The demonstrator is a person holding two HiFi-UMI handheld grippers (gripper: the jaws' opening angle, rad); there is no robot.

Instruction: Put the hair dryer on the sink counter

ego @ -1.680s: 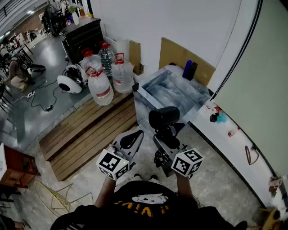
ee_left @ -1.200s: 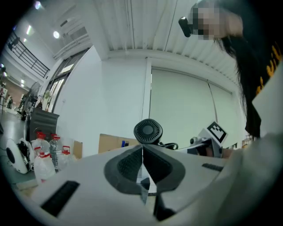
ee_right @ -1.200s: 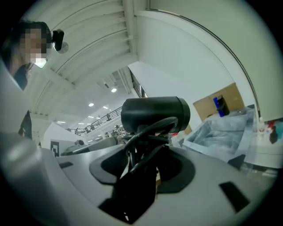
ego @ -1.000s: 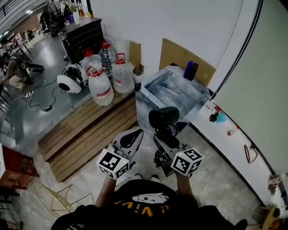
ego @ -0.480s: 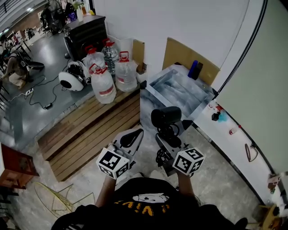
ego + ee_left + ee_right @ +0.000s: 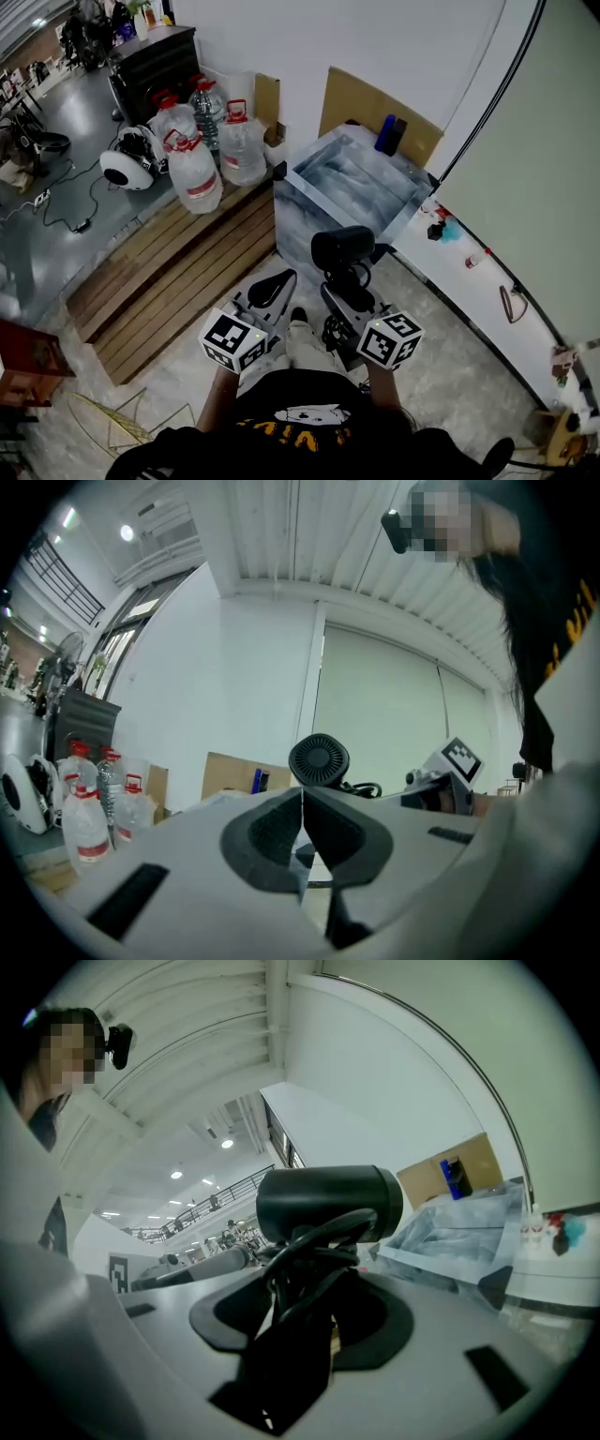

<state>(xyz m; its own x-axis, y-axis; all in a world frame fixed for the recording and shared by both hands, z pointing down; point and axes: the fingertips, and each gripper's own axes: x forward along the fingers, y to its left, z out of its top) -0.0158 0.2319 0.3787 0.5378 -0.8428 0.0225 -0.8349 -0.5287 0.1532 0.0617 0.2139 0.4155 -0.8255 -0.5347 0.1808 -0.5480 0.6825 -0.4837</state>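
My right gripper is shut on the handle of a black hair dryer, which has its cord wound round the handle. In the right gripper view the hair dryer stands upright between the pads, barrel pointing right. The grey marbled sink counter with its sunken basin lies just beyond the dryer, ahead and slightly right. My left gripper is shut and empty, to the left of the dryer. From the left gripper view the hair dryer's round rear grille shows above the closed jaws.
Several large water bottles stand on a wooden slat platform at the left. A blue bottle and cardboard sit behind the sink. A white ledge with small items runs along the right wall. A shoe shows between the grippers.
The view has shifted slightly, so the sink and bottles now lie a little further left. A shoe has stepped forward between the grippers. Both grippers keep their pose, the dryer still held.
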